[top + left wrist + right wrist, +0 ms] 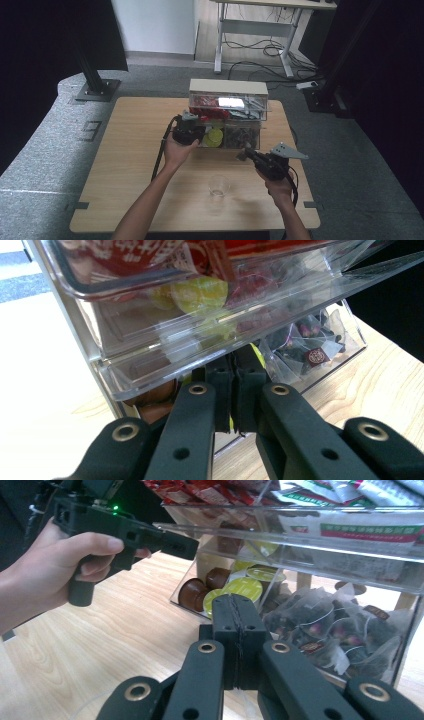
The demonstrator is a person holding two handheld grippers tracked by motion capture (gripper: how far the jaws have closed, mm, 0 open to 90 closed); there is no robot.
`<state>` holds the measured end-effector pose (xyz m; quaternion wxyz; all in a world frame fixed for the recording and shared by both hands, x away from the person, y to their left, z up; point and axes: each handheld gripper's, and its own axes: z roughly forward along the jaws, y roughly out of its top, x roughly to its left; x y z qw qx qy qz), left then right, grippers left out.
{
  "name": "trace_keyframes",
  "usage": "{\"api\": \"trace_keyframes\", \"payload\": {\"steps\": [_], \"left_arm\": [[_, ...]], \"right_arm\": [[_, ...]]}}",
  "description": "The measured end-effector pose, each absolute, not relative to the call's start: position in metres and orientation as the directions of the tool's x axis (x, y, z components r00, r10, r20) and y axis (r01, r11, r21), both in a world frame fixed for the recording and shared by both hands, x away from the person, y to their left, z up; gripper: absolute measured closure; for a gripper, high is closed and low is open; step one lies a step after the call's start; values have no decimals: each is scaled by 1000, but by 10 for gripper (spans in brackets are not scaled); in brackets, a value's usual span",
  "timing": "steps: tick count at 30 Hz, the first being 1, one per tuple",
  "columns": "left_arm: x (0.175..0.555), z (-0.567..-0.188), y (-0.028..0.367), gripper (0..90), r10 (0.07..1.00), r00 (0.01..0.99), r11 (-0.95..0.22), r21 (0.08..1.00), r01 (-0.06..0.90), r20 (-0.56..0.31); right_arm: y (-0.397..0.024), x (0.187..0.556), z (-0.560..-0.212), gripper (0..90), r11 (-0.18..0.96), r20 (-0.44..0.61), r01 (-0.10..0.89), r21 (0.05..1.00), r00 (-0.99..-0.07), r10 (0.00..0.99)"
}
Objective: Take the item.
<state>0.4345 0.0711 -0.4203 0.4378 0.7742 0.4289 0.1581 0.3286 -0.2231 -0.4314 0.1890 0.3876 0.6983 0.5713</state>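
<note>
A clear acrylic organizer (pixel 227 112) with a beige top stands at the far edge of the bench (pixel 125 165), roughly midway along it, its two tiers opening toward the person. The upper tier holds red sachets (pixel 202 111) at the left and grey-white packets (pixel 247 107) at the right; the lower tier holds coffee capsules (pixel 240 587) with yellow-green lids and brown bodies at the left and clear pyramid tea bags (pixel 325 625) at the right. The left gripper (pixel 196 135) sits at the lower left compartment, right against the organizer's front; in the left gripper view its jaws are clenched pad to pad just under the clear front lip of the upper tier, with a sliver of yellow-green showing behind them, and I cannot tell whether anything is pinched between the pads. The right gripper (pixel 245 154) hovers over the bench just in front of the organizer's lower right compartment, apart from it, jaws clenched together with nothing between them; its own view looks toward the capsules and tea bags. A small clear glass (pixel 218 187) stands upright on the bench near the front edge, between the two forearms, well apart from both grippers.
</note>
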Motion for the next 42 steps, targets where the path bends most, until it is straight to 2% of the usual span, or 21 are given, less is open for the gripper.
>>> {"api": "trace_keyframes", "payload": {"steps": [42], "left_arm": [[435, -419, 68, 873, 803, 583, -257, 808, 530, -127]], "right_arm": [[-184, 283, -428, 886, 53, 165, 253, 966, -760, 629]]}}
